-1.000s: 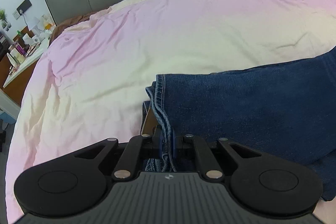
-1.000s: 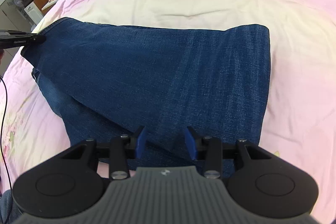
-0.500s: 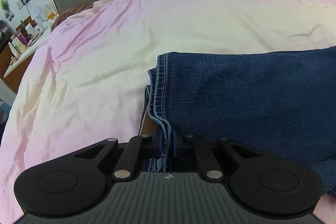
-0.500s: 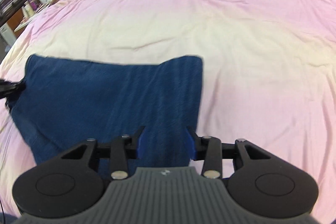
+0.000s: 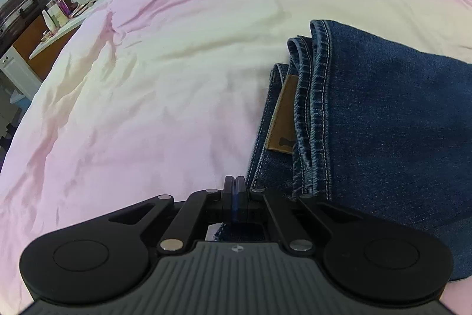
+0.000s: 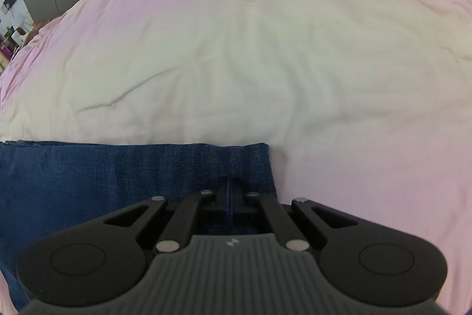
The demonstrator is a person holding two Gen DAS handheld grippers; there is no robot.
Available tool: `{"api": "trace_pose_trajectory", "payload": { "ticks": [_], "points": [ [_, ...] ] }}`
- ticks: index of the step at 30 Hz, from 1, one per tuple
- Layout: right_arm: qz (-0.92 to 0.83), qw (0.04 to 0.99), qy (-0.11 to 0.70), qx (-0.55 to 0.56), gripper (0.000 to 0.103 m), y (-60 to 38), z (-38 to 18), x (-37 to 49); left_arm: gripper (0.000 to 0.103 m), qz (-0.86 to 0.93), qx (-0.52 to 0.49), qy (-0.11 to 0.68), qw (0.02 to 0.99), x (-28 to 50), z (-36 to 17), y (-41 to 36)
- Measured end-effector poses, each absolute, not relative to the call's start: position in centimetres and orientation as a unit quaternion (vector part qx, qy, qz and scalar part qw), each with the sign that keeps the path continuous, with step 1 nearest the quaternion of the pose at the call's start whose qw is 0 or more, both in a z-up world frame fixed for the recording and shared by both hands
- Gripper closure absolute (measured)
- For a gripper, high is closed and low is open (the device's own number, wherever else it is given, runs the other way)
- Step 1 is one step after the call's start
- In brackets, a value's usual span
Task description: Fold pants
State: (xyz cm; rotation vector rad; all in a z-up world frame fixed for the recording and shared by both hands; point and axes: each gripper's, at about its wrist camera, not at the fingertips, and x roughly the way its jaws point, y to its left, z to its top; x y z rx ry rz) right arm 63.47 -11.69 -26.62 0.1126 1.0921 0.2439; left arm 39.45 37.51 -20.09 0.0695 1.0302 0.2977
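The folded dark blue denim pants (image 5: pixel 383 123) lay on the pink-and-cream quilted bedspread (image 5: pixel 165 78), just right of and ahead of the left gripper (image 5: pixel 235 191), with the tan leather waistband patch (image 5: pixel 283 114) showing beneath the stitched hems. That gripper's fingers were pressed together with nothing between them. The right gripper (image 6: pixel 229 191) sat over the bundle's far right corner, likewise closed; whether it pinched any denim could not be told, though it looked empty. The hems stood slightly offset from the waistband, so a careless nudge from either claw could have slid the top layer and opened the fold. The soft bedspread could also have rucked beneath.
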Motion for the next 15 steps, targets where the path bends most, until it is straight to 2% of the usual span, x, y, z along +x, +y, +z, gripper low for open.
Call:
{"api": "trace_pose_trajectory", "payload": {
  "ticks": [2,3,4,6,8,10,12,15],
  "points": [
    [0.123,0.848,0.514,0.039,0.103,-11.5,-25.5,62.7,0.1,0.14,0.003,0.471,0.871,38.4,-18.8,38.0],
    [0.127,0.848,0.512,0.04,0.098,-11.5,-24.7,62.0,0.096,0.136,-0.017,0.456,0.88,37.7,-18.1,38.1],
    [0.137,0.848,0.51,0.043,0.088,-11.6,-24.0,61.4,0.092,0.133,-0.035,0.438,0.888,36.9,-17.3,38.2],
    [0.163,0.849,0.502,0.032,0.08,-11.8,-22.5,59.1,0.082,0.118,-0.065,0.416,0.9,35.7,-16.0,38.0],
    [0.181,0.848,0.498,0.011,0.081,-11.8,-21.5,56.4,0.071,0.103,-0.089,0.409,0.902,35.1,-15.2,37.5],
    [0.19,0.847,0.497,-0.001,0.081,-11.9,-21.2,53.8,0.046,0.101,-0.129,0.416,0.894,34.8,-15.1,37.3],
    [0.192,0.845,0.498,0.002,0.081,-12.2,-21.3,51.8,0.033,0.097,-0.192,0.414,0.884,34.3,-15.6,38.0],
    [0.193,0.844,0.5,-0.004,0.08,-12.9,-22.0,49.0,0.029,0.088,-0.288,0.427,0.852,34.2,-17.4,39.3]
  ]
}}
